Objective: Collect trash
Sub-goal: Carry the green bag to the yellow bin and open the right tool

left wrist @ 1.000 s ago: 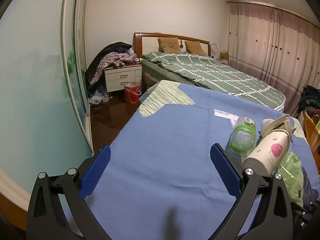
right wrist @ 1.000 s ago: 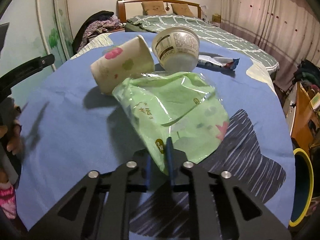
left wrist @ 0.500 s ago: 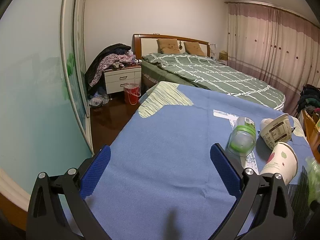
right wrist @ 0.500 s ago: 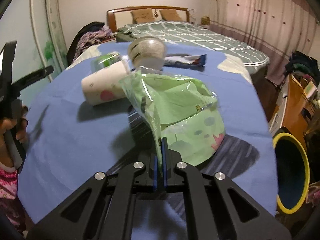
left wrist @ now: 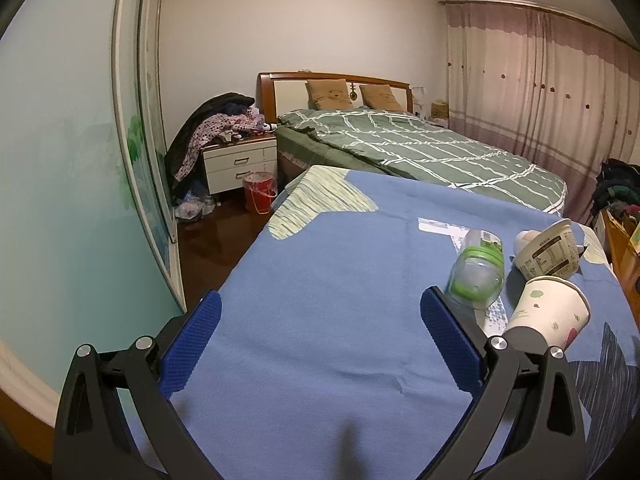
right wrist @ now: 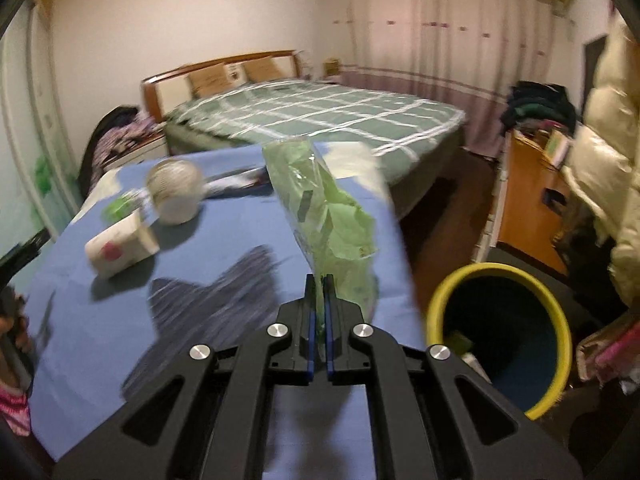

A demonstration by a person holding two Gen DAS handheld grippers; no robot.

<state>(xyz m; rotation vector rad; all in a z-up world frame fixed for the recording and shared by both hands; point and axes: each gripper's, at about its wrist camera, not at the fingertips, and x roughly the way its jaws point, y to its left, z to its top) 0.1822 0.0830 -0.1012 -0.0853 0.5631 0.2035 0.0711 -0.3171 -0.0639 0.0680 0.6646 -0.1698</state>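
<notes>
Wrapper [right wrist: 324, 216], a crumpled green plastic one, hangs lifted off the blue table [right wrist: 224, 248], pinched at its lower edge by the right tongs [right wrist: 319, 284], whose blue pads are pressed together on it. At about four o'clock from the wrapper, on the floor beside the table, stands a dark bin with a yellow rim [right wrist: 500, 344], some scraps visible inside. At nine o'clock from the wrapper, a paper cup [right wrist: 120, 250] lies on its side on the table, with a round white tub [right wrist: 176, 192] and a green-capped bottle [right wrist: 120, 206] just beyond it; the view is blurred.

In the left wrist view, the left tongs [left wrist: 320, 340] are spread wide over bare blue cloth, holding nothing. The bottle [left wrist: 476, 276], the tub [left wrist: 548, 256] and the cup [left wrist: 548, 316] lie at their two o'clock. A bed with a green checked cover [left wrist: 420, 152] stands behind the table.
</notes>
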